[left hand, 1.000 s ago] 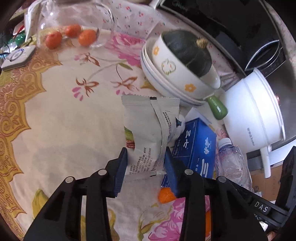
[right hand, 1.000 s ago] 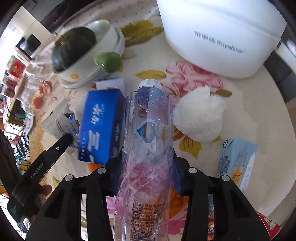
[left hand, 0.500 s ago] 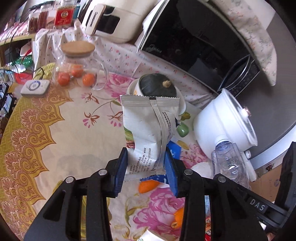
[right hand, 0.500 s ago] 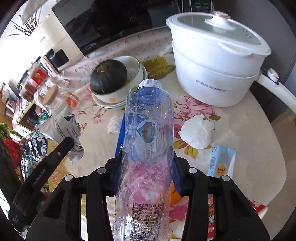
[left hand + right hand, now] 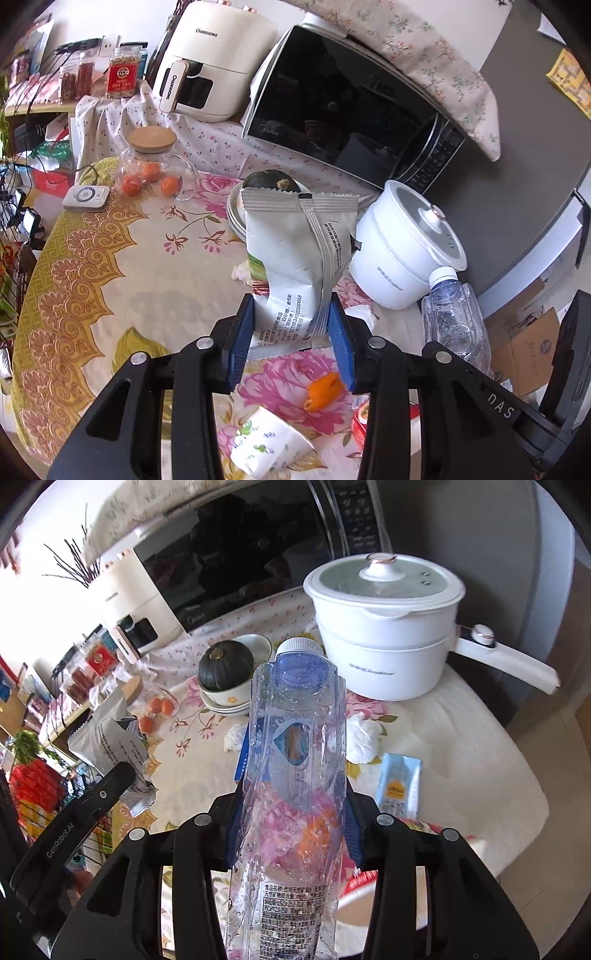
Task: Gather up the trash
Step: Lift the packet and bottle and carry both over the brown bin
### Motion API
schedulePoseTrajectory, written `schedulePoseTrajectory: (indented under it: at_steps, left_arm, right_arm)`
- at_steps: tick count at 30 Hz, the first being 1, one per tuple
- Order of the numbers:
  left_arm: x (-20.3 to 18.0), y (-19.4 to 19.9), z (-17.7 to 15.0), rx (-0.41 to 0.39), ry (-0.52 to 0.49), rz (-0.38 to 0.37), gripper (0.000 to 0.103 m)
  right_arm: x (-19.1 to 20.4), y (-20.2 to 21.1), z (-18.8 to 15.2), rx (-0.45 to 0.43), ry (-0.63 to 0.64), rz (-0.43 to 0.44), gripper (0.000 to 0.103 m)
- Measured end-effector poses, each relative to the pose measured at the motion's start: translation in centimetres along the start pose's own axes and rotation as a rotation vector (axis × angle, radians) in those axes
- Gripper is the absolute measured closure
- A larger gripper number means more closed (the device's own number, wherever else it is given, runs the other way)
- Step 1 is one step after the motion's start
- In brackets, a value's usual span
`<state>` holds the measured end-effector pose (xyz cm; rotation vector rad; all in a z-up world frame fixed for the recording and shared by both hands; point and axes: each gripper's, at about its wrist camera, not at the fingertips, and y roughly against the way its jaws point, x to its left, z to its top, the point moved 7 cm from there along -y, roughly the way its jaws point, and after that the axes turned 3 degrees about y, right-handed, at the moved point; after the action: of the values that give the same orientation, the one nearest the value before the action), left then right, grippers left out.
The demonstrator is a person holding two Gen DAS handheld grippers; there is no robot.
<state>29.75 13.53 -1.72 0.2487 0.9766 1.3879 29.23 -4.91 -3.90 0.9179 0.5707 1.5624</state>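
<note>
My left gripper (image 5: 291, 332) is shut on a white and silver snack wrapper (image 5: 301, 258) and holds it high above the table. My right gripper (image 5: 291, 816) is shut on an empty clear plastic bottle (image 5: 295, 760) with a white cap, also held above the table. The bottle shows at the right of the left wrist view (image 5: 452, 317), the wrapper at the left of the right wrist view (image 5: 110, 742). On the table lie crumpled white tissue (image 5: 364, 736), a light blue drink carton (image 5: 399, 782), a paper cup (image 5: 269, 446) and orange peel (image 5: 323, 391).
A floral cloth (image 5: 110, 266) covers the round table. On it stand a white electric pot (image 5: 384, 627), stacked bowls with a green squash (image 5: 225, 668), a glass jar of oranges (image 5: 151, 170) and a blue box (image 5: 242, 753). A microwave (image 5: 351, 122) and air fryer (image 5: 210, 62) stand behind.
Both grippers have risen well above the table and pulled back, carrying the wrapper and the bottle. The table objects now look smaller and farther off.
</note>
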Motion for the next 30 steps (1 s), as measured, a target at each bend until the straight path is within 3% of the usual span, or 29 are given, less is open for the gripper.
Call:
schedulePoseTrajectory:
  at_steps: [15,23,30]
  left_arm:
    - [-4.9,5.8,-7.8,-0.082,-0.048,-0.066,0.063]
    - [-7.3,8.7,-11.7,-0.142,-0.129,-0.084,0.063]
    - [-8.6,10.2,-15.0,-0.139,-0.141,-0.115,0.063]
  right_arm:
    - [-4.7,9.5,-4.4,-0.222,0.015,-0.085,0.062]
    - [-7.1,12.8,-7.4,-0.295,0.003,-0.105,0.061]
    - [-8.6,15.1,-9.4,-0.363,0.009,-0.144,0.061]
